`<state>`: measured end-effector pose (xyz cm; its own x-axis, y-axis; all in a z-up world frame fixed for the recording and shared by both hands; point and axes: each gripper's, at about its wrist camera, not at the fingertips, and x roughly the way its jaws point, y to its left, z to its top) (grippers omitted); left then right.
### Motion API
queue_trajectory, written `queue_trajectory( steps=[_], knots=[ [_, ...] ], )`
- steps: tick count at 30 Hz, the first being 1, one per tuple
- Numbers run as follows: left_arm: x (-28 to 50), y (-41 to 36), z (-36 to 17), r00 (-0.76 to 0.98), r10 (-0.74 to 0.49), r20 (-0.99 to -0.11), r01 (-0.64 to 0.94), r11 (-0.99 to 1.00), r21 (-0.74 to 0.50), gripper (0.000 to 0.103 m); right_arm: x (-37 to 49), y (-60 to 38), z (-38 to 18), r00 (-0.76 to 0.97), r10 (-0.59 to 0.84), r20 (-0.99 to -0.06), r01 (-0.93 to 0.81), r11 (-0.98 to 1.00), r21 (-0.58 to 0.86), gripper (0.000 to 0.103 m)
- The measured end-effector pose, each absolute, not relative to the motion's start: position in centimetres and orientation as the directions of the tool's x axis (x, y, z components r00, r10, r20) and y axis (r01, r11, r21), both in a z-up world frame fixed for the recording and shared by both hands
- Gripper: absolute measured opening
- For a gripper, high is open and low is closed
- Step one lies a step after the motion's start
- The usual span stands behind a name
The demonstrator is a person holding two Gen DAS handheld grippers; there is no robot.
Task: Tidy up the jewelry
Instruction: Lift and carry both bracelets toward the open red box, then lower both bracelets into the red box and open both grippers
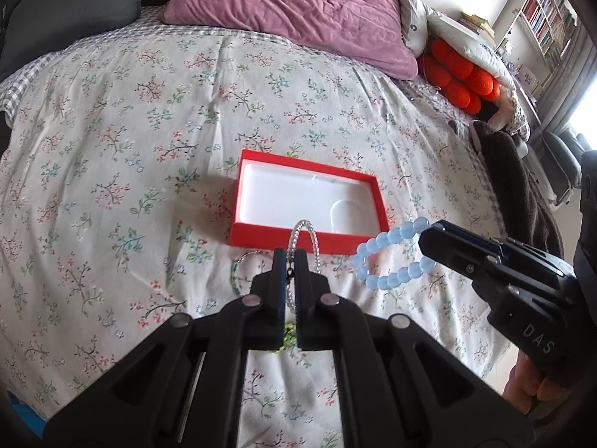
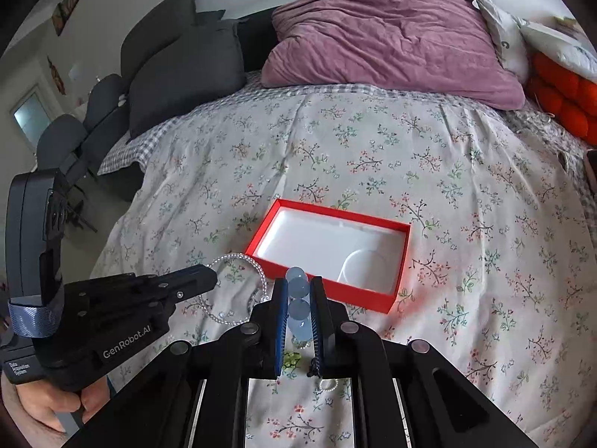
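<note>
An open red box (image 1: 261,233) (image 2: 401,261) with a white insert lies on the floral bedspread (image 1: 112,149). My left gripper (image 1: 291,255) (image 2: 211,278) is shut on a clear crystal bead bracelet (image 1: 304,226) (image 2: 238,257), which loops up past the fingertips just in front of the box's near wall. My right gripper (image 2: 298,283) (image 1: 429,235) is shut on a pale blue bead bracelet (image 2: 298,289) (image 1: 384,242), held above the bed beside the box's near right corner. Both bracelets hang off the bedspread.
More jewelry lies on the bed under the grippers: a teal-and-clear bracelet (image 1: 237,272), a green bead piece (image 1: 289,336) (image 2: 291,360) and a small clear ring (image 2: 328,384). A purple pillow (image 1: 298,11), orange cushion (image 1: 459,78) and dark grey pillows (image 2: 179,74) line the far side.
</note>
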<state>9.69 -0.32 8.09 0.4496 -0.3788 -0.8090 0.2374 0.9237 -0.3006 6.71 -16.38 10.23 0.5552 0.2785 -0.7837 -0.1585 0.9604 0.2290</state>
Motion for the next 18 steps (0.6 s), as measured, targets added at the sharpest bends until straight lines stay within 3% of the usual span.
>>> queue_trajectory(
  steps=[10, 18],
  knots=[
    [12.7, -1.8, 8.1, 0.464, -0.487, -0.74, 0.249, 0.873, -0.419, 0.005, 9.4, -18.8, 10.0, 0.586, 0.272, -0.763, -0.086, 0.958, 0.275, 0.012],
    [16.0, -2.5, 3.6, 0.496, -0.364, -0.788, 0.168, 0.931, -0.325, 0.005, 11.5, -18.8, 8.6, 0.601, 0.238, -0.763, -0.059, 0.965, 0.255, 0.012]
  ],
)
